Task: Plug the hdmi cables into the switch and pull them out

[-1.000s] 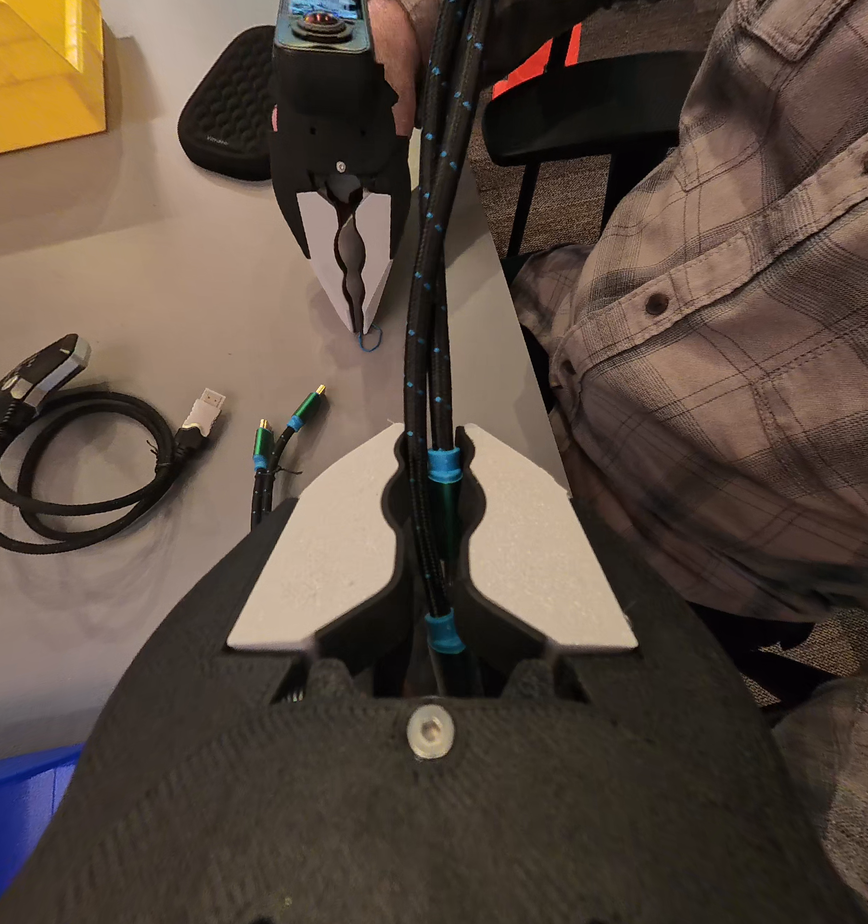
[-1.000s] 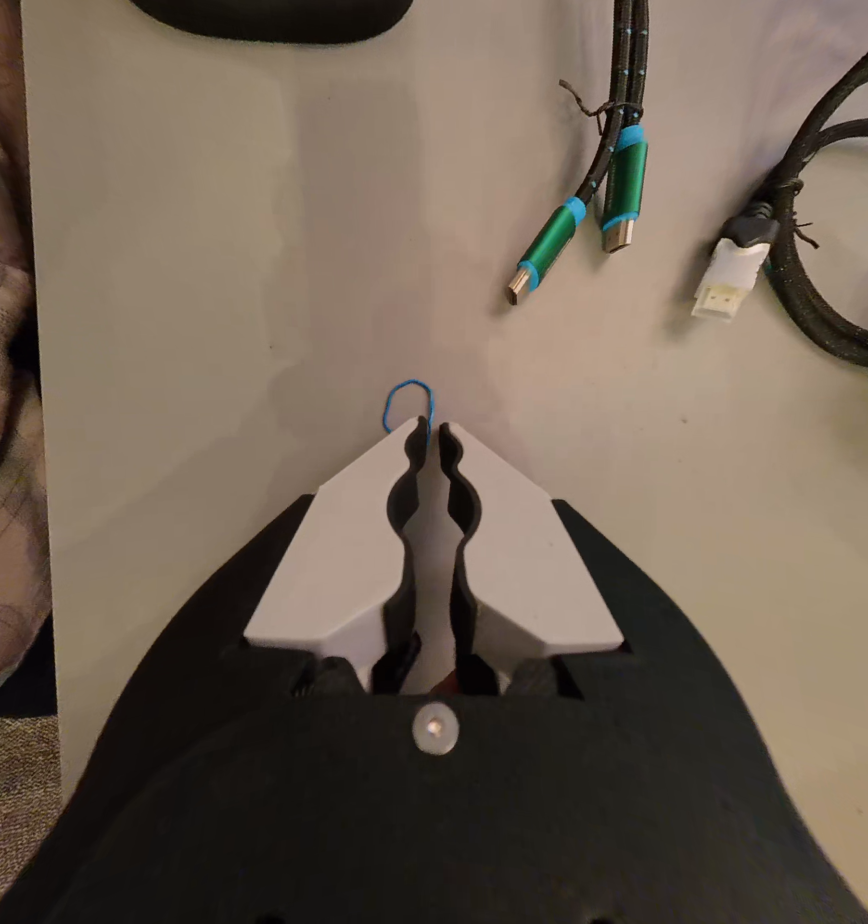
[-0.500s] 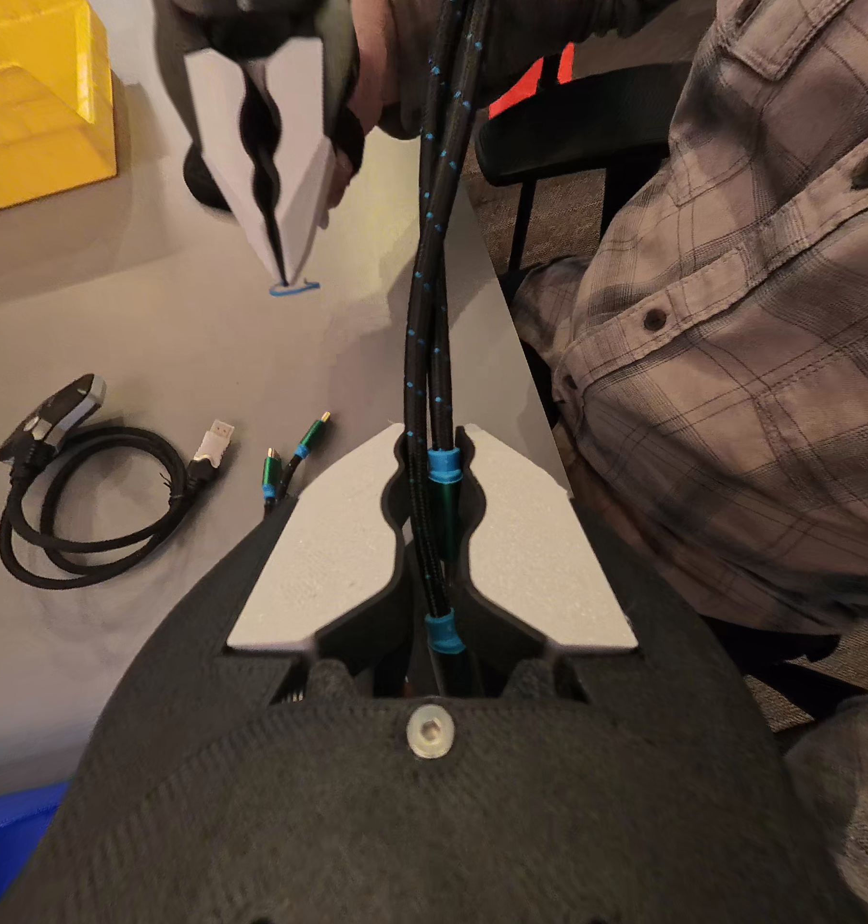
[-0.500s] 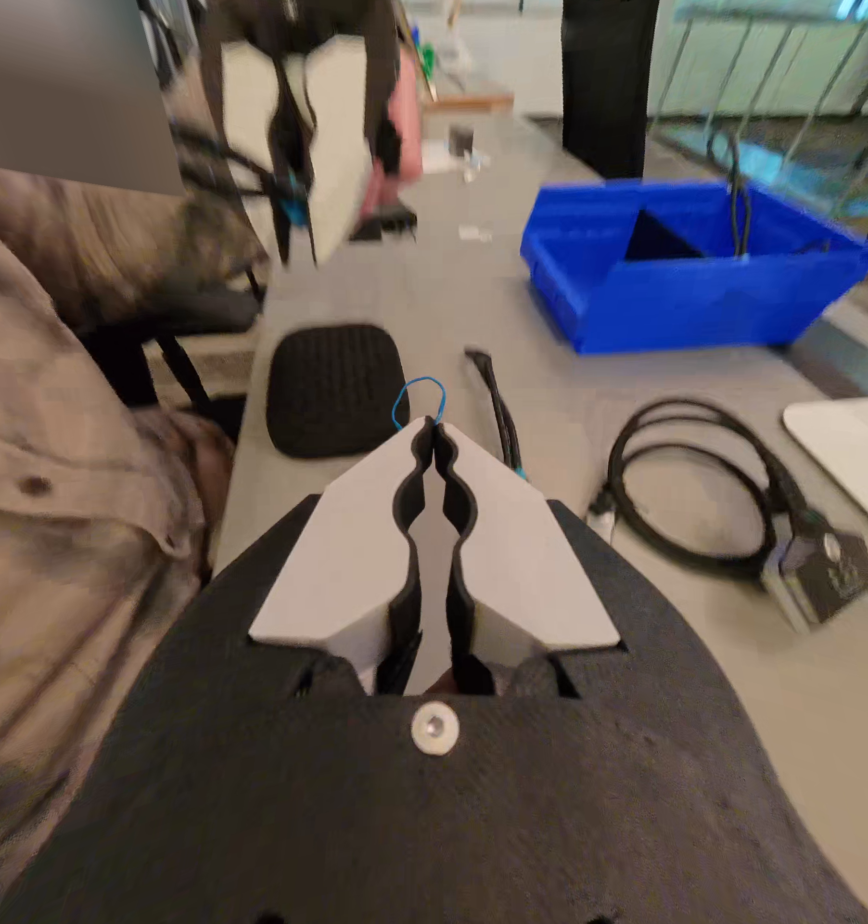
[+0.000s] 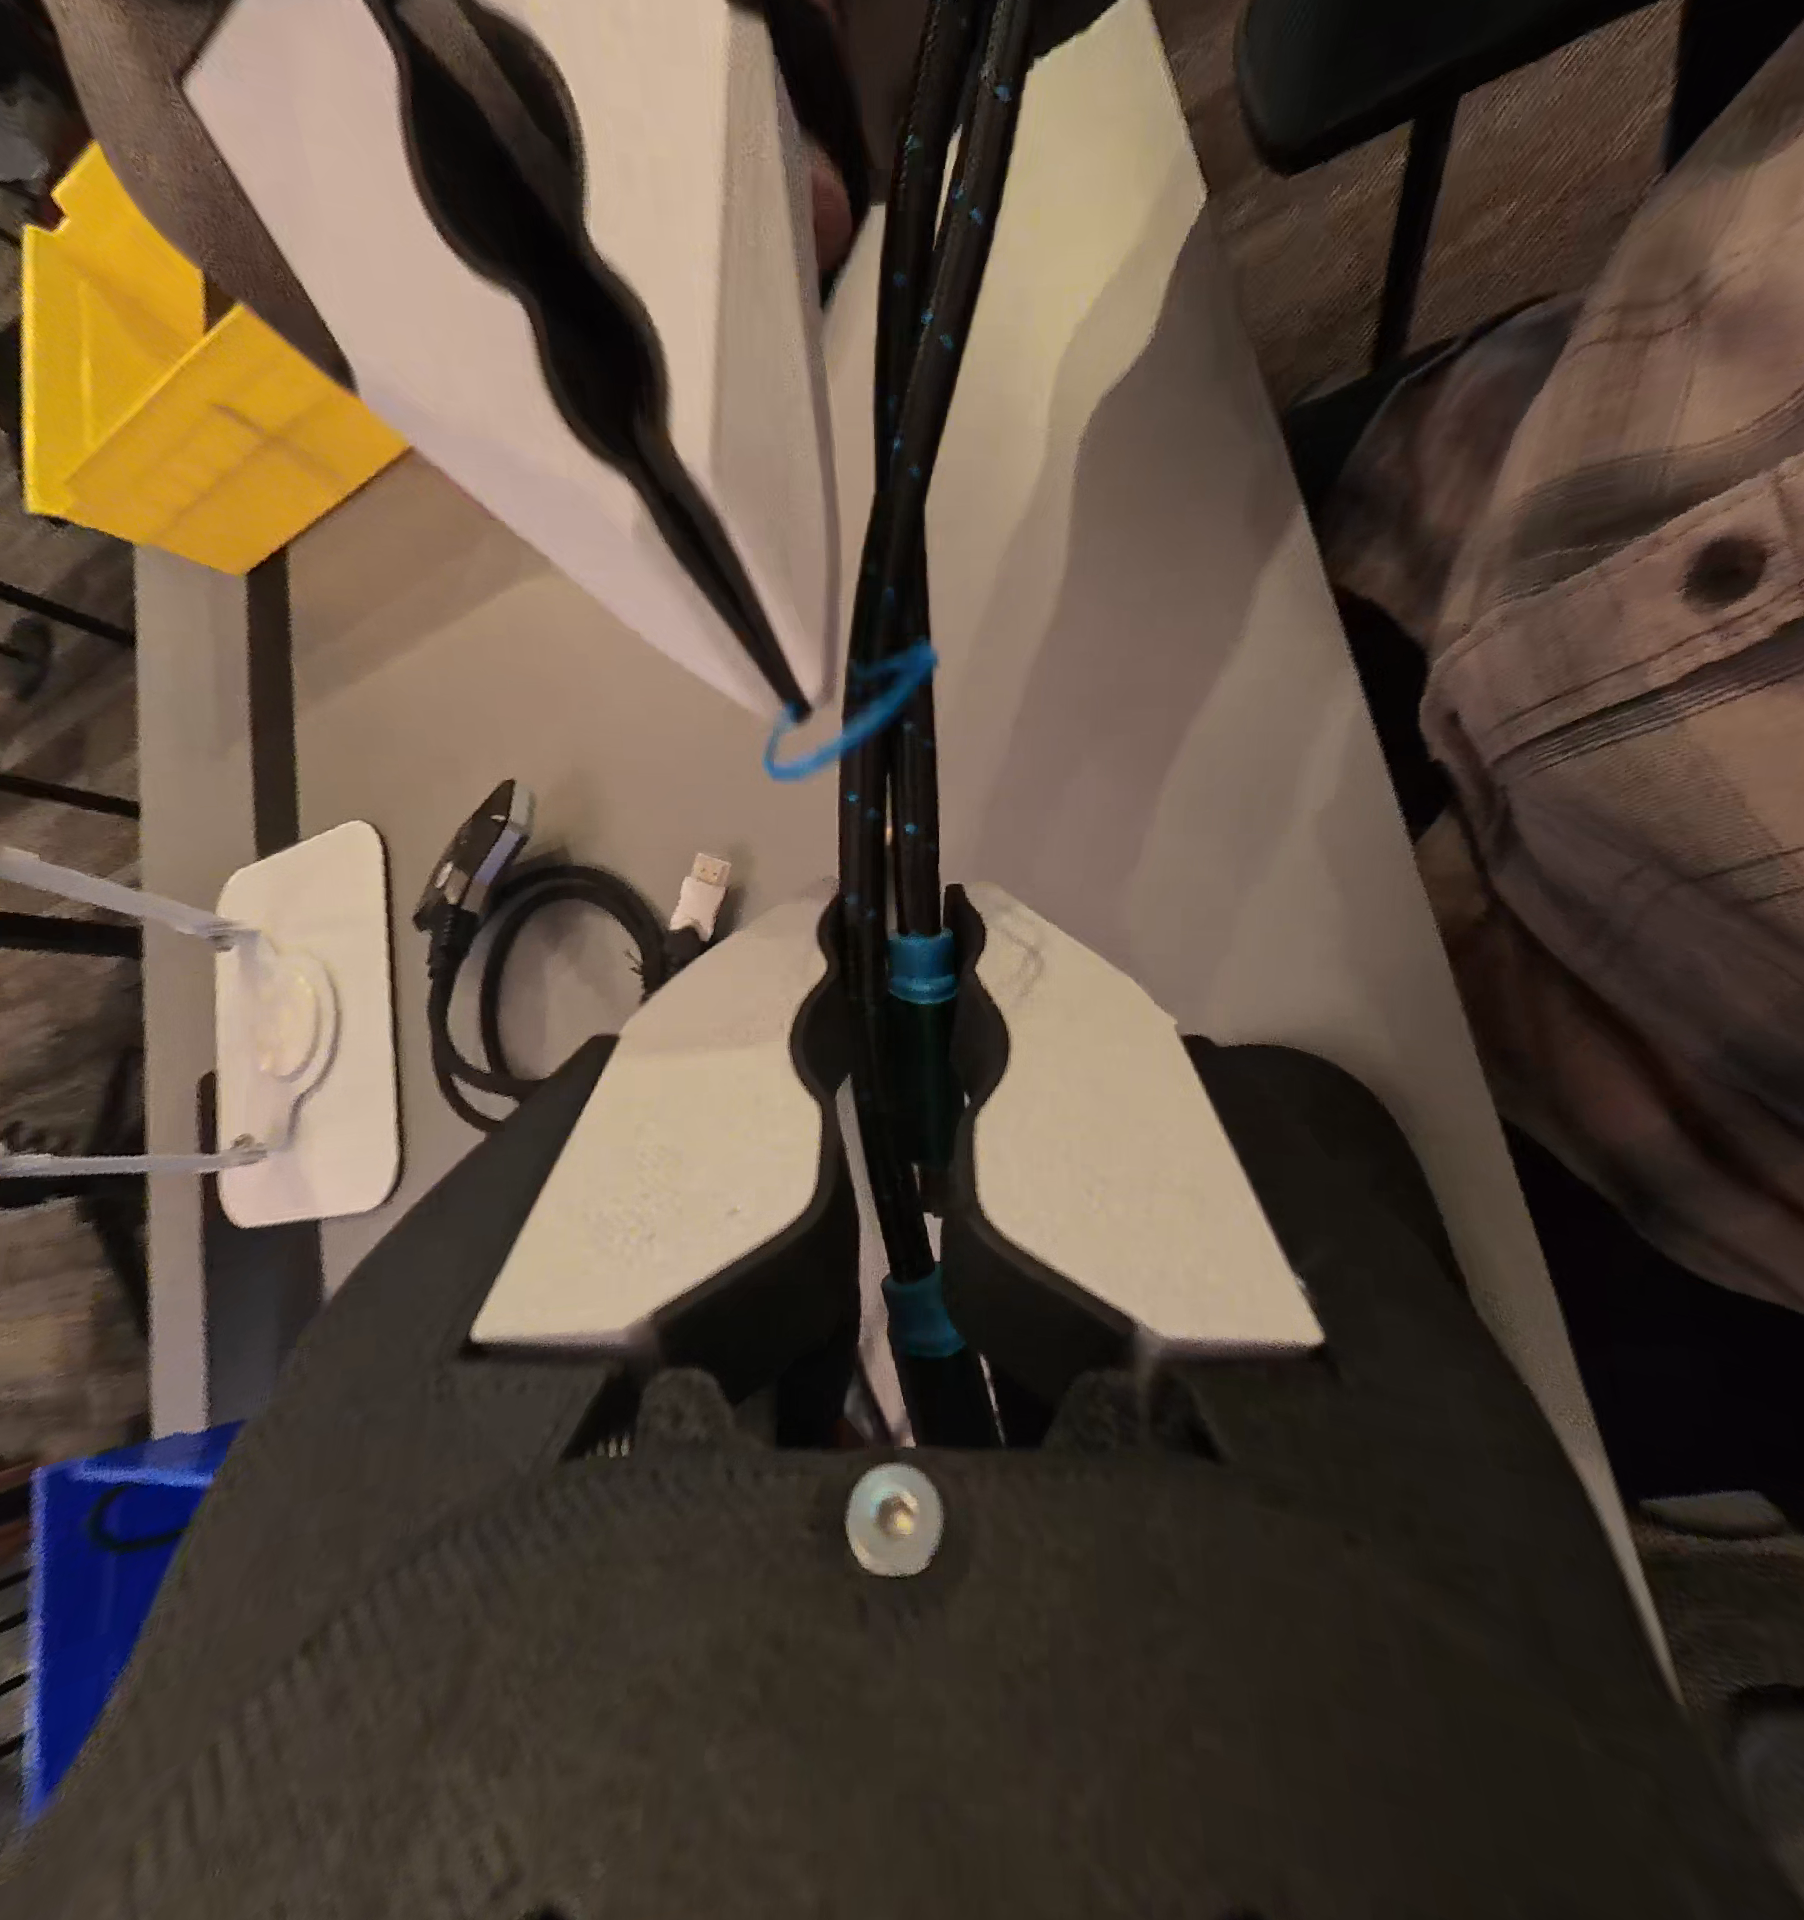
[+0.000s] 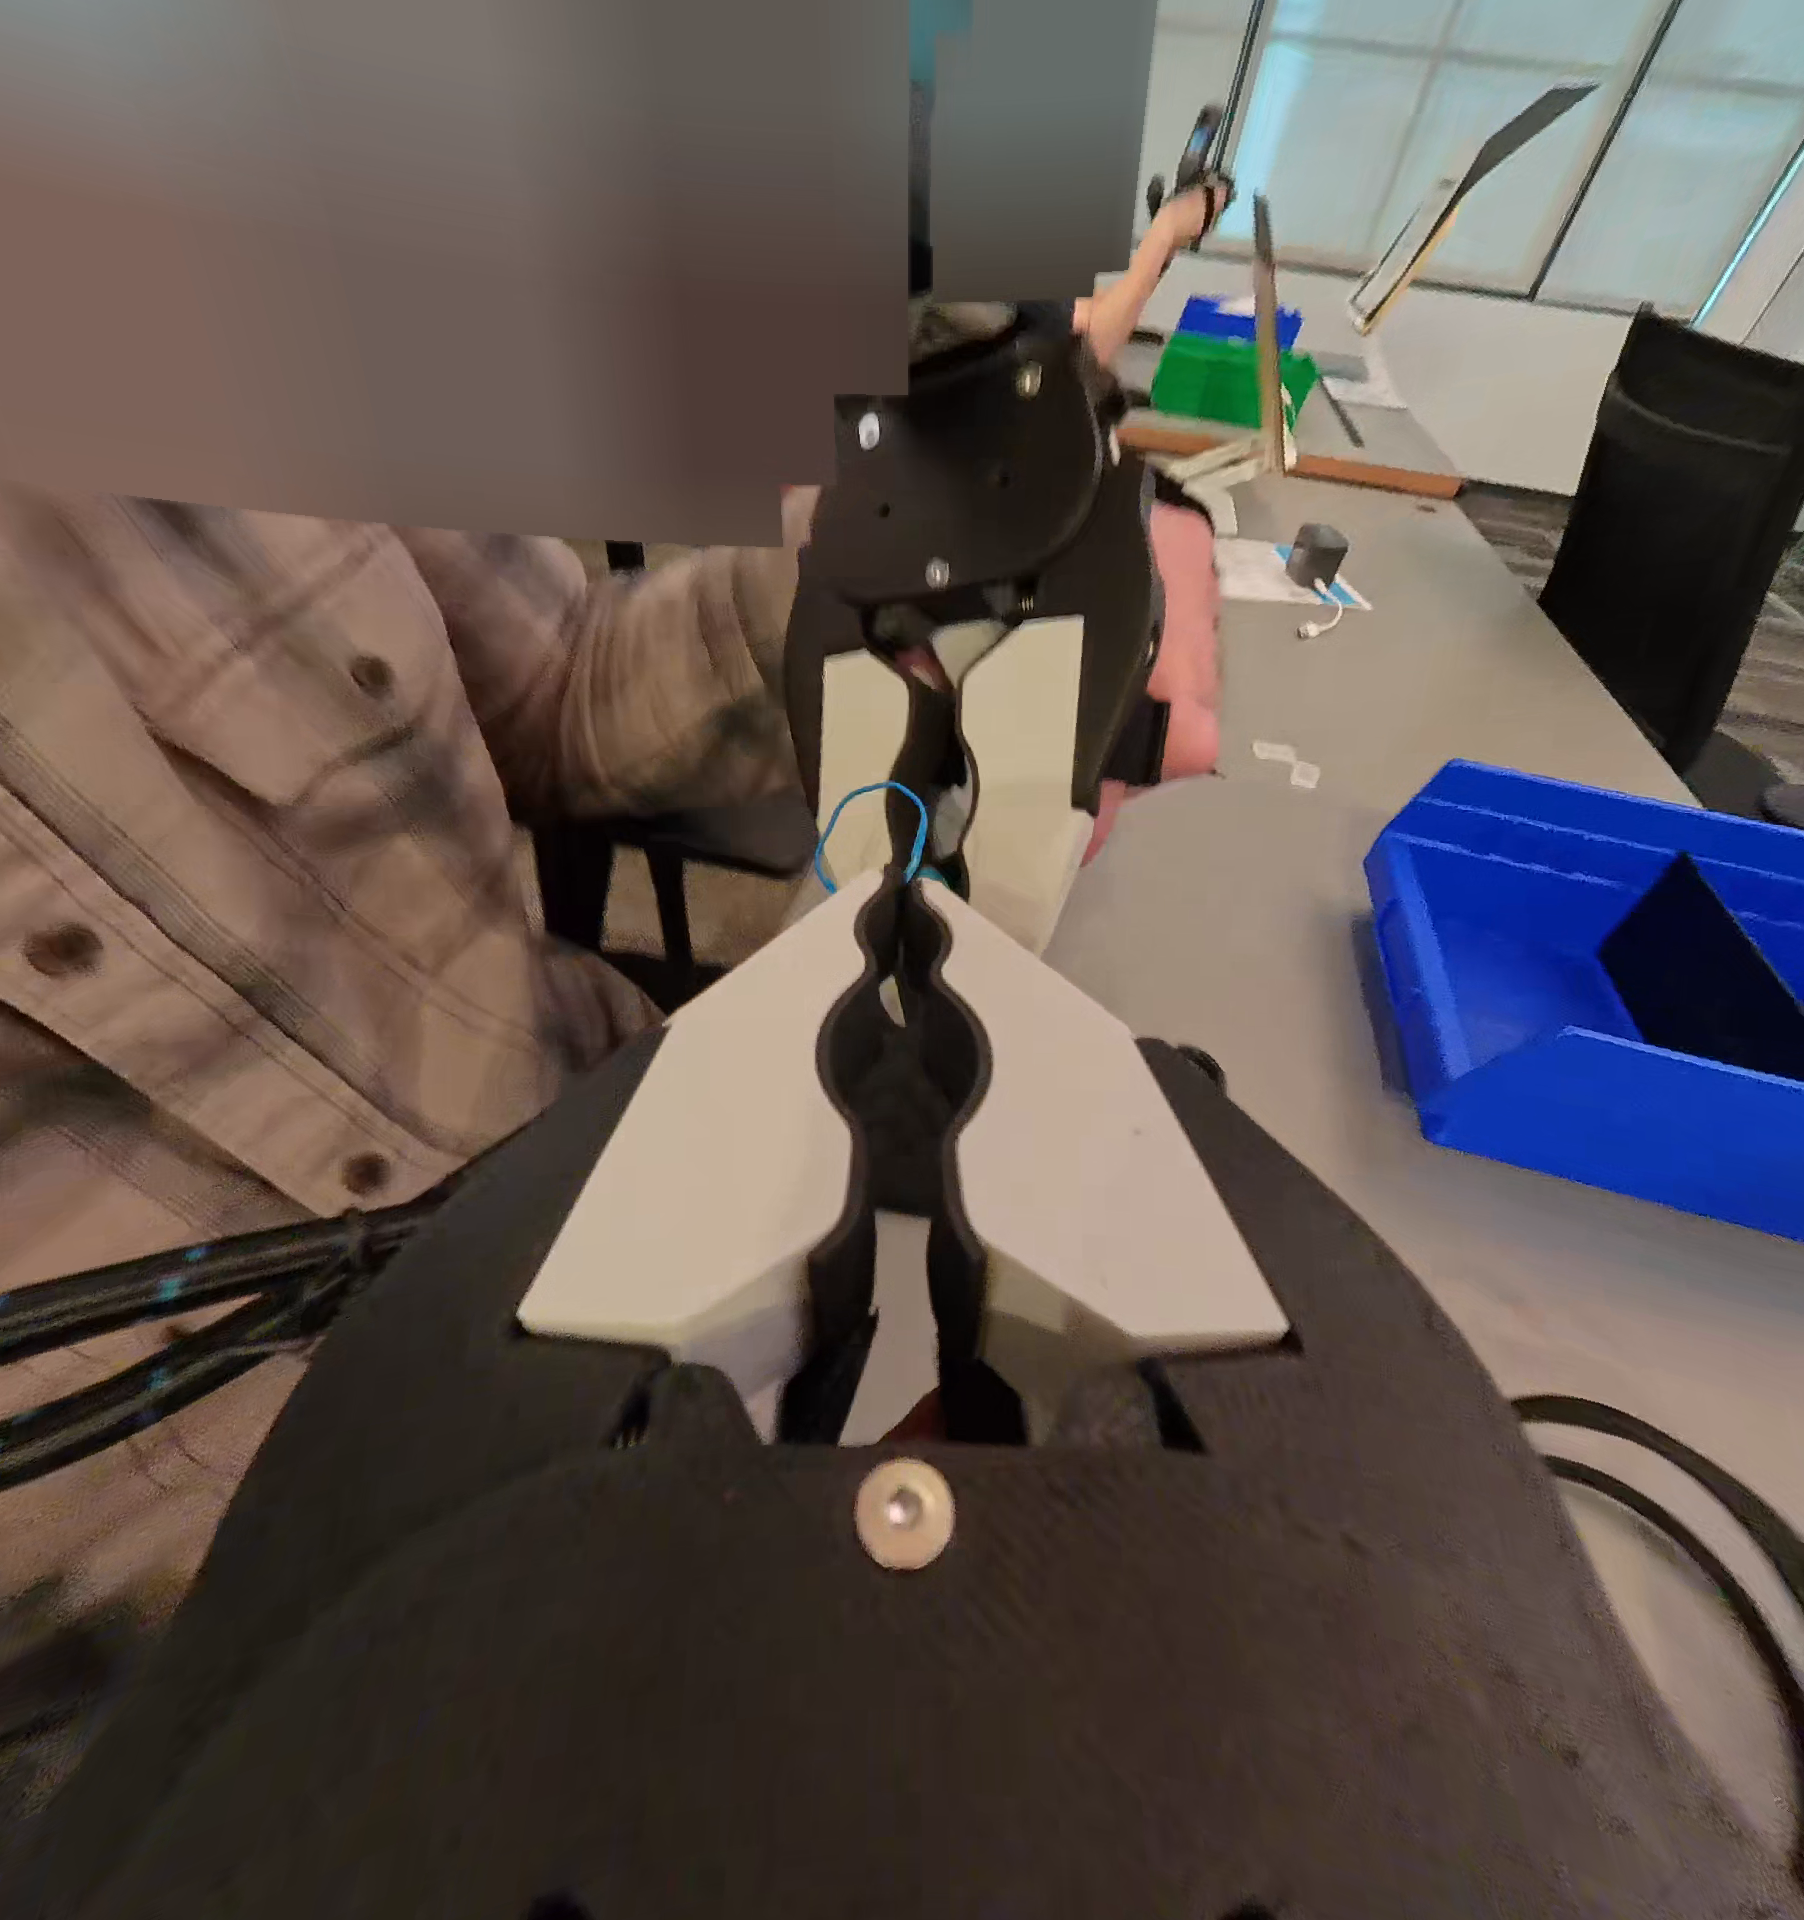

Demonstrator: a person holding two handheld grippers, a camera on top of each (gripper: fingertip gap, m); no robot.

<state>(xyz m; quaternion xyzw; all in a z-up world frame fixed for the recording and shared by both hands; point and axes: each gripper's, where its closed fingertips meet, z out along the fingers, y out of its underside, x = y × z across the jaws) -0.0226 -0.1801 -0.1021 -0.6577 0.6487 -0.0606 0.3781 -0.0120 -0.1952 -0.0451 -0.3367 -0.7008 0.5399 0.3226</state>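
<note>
The grey table (image 5: 586,665) runs under both tools, w/ a blue bin (image 6: 1563,1049) at its far side, a yellow bin (image 5: 181,436) off the other end and a white pad (image 5: 316,1049) near the edge. On it, well apart from both grippers, lies a coiled black cable (image 5: 524,997) w/ a small box at one end, prob. the switch (image 5: 482,847), and a white plug (image 5: 698,906) at the other. The braided hdmi cables (image 5: 903,582) are up off the table: two strands run along the left gripper (image 5: 903,925), long axis in line w/ its fingers, which are clamped on them at the blue-collared plug body. Right gripper (image 6: 903,883) has its fingers pressed together at the tips, pinching a thin blue band (image 6: 862,831). In the left wrist view that band (image 5: 846,717) sits right against the strands, just ahead of the left fingertips; can't tell if it wraps them or only overlaps. So the right tool is nearer the band, the left owns the cables. Judgement: next move turns on the band lying crosswise to the cable axis — right would pull sideways/off while left holds the strands steady. No plug near the switch yet, so plugging looks not started.
</note>
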